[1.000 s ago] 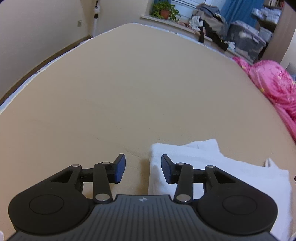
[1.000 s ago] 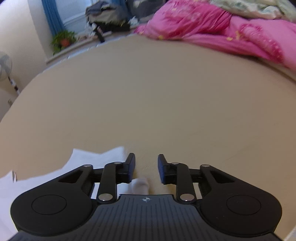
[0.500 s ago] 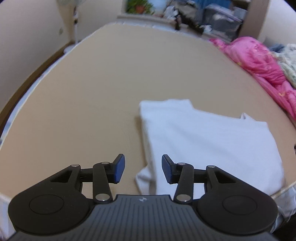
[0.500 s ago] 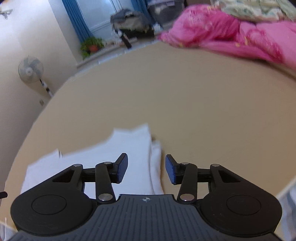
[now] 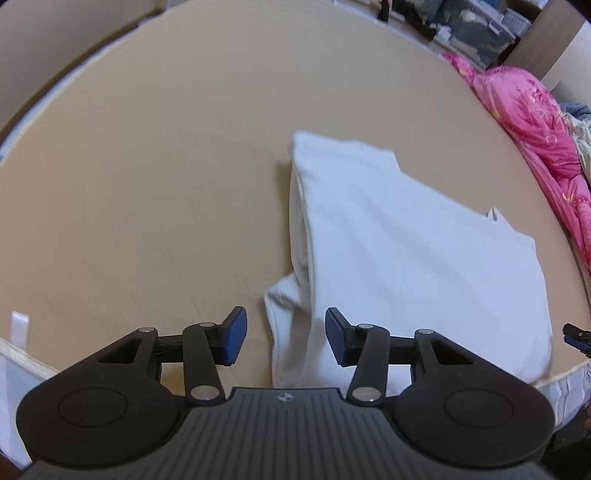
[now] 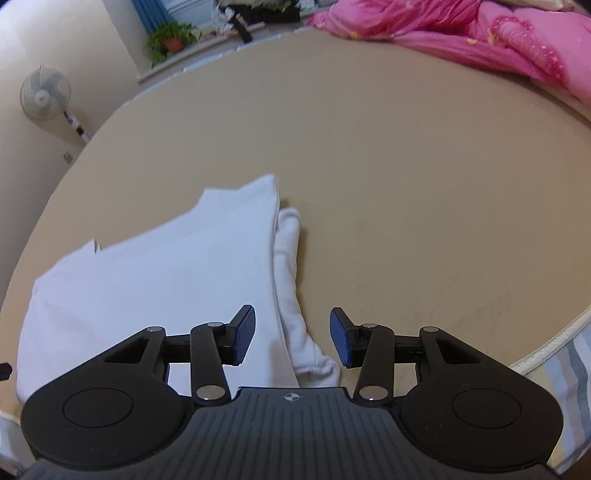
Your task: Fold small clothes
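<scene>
I am looking along both grippers over a wide tan bed surface point(image 5: 184, 166), smooth and matte, with a pale piped edge showing at its near corner in the right wrist view. The white garment point(image 5: 388, 240) is lying flat on it near the close edge, folded over so that a thicker roll of cloth is running along one side and a small flap is sticking out toward me.

My left gripper point(image 5: 282, 339) is hovering with its jaws standing wide apart and nothing between them; its blue pads point(image 5: 236, 334) are straddling the near flap of the garment from above, and I cannot tell whether they are touching it. My right gripper point(image 6: 291, 338) is likewise gaping, empty, with the garment's rolled edge lying below the gap.

Around the bed, a pink quilt point(image 6: 498, 40) is bunching up along the far side, touching the tan surface. A standing fan point(image 6: 46, 96) is sitting against the cream wall, and a potted plant point(image 6: 170, 37) is resting on a windowsill beside blue curtains point(image 6: 147, 14). Dark piled clothes and grey storage bins point(image 5: 476, 26) are crowding the far corner in the left wrist view.
</scene>
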Demonstrator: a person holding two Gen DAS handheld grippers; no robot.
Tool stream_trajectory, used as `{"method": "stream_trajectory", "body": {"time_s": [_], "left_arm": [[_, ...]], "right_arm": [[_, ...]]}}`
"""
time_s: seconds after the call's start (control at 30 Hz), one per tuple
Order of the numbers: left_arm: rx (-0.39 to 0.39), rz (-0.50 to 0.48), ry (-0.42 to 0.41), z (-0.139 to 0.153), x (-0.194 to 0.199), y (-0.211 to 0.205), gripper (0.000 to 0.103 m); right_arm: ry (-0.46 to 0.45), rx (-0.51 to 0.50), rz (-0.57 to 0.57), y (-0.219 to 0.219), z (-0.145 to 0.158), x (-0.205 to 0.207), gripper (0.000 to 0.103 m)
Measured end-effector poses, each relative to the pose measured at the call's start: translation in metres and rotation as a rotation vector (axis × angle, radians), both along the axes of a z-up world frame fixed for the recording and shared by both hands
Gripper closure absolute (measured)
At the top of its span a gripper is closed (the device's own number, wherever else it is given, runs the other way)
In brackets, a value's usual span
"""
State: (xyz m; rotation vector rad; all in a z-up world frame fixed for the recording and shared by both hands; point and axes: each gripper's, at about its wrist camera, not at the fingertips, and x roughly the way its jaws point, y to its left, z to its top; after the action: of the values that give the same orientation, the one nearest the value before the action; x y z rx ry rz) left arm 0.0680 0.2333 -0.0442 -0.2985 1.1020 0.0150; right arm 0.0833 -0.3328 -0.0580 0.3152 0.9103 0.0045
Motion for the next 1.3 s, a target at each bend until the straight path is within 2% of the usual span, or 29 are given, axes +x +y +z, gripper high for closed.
{"method": "stream_trajectory", "body": {"time_s": [0.2, 0.33, 0.37, 0.43, 0.47, 0.53, 0.6, 0.63, 0.73, 0.8, 0.83, 0.9, 0.97, 1.0, 1.03, 1.07, 1.13, 1.2, 1.3], "left_arm": [[-0.024, -0.033, 0.045, -0.014, 0.009, -0.007, 0.051], [-0.010, -0.103, 0.083, -0.021, 0.012, -0.020, 0.053], [0.012, -0.131, 0.081, -0.022, 0.011, -0.025, 0.056], [0.047, -0.180, 0.075, -0.023, 0.009, -0.033, 0.077], [0.057, -0.205, 0.073, -0.023, 0.008, -0.035, 0.093], [0.084, -0.238, 0.059, -0.023, 0.004, -0.037, 0.097], [0.089, -0.262, 0.040, -0.020, -0.002, -0.036, 0.098], [0.086, -0.268, 0.026, -0.018, -0.005, -0.034, 0.098], [0.045, -0.269, -0.009, -0.009, -0.015, -0.025, 0.099], [0.049, -0.263, 0.029, -0.015, -0.016, -0.021, 0.099], [0.073, -0.265, 0.077, -0.024, -0.014, -0.021, 0.098], [0.104, -0.273, 0.132, -0.038, -0.011, -0.026, 0.095], [0.102, -0.256, 0.118, -0.034, -0.009, -0.025, 0.090], [0.085, -0.236, 0.104, -0.031, -0.008, -0.023, 0.082], [0.075, -0.219, 0.091, -0.029, -0.007, -0.022, 0.076], [0.062, -0.195, 0.070, -0.024, -0.007, -0.018, 0.067], [0.030, -0.160, 0.038, -0.016, -0.005, -0.011, 0.058], [0.005, -0.127, 0.027, -0.012, -0.002, -0.007, 0.047], [0.012, -0.092, 0.042, -0.014, 0.002, -0.006, 0.042]], "right_arm": [[0.095, -0.019, 0.050, 0.006, -0.016, 0.005, 0.056], [0.160, -0.042, 0.092, 0.012, -0.025, 0.009, 0.056], [0.171, -0.051, 0.110, 0.016, -0.027, 0.009, 0.056], [0.175, -0.078, 0.135, 0.022, -0.029, 0.009, 0.056], [0.173, -0.096, 0.144, 0.025, -0.029, 0.009, 0.056], [0.167, -0.109, 0.156, 0.026, -0.029, 0.007, 0.057], [0.158, -0.105, 0.163, 0.026, -0.027, 0.006, 0.081], [0.150, -0.087, 0.175, 0.025, -0.026, 0.005, 0.098], [0.099, -0.077, 0.178, 0.022, -0.019, 0.000, 0.099], [0.054, -0.045, 0.153, 0.016, -0.010, -0.003, 0.099], [0.056, -0.029, 0.140, 0.012, -0.010, -0.003, 0.099], [0.121, -0.036, 0.133, 0.010, -0.019, 0.001, 0.099], [0.190, -0.068, 0.162, 0.016, -0.029, 0.004, 0.097], [0.192, -0.096, 0.166, 0.019, -0.029, 0.004, 0.095], [0.182, -0.105, 0.155, 0.019, -0.026, 0.003, 0.089], [0.167, -0.102, 0.140, 0.018, -0.023, 0.003, 0.079], [0.120, -0.093, 0.092, 0.013, -0.013, 0.001, 0.065], [0.079, -0.084, 0.037, 0.005, -0.005, -0.002, 0.061], [0.075, -0.090, 0.009, 0.002, -0.005, -0.002, 0.061]]}}
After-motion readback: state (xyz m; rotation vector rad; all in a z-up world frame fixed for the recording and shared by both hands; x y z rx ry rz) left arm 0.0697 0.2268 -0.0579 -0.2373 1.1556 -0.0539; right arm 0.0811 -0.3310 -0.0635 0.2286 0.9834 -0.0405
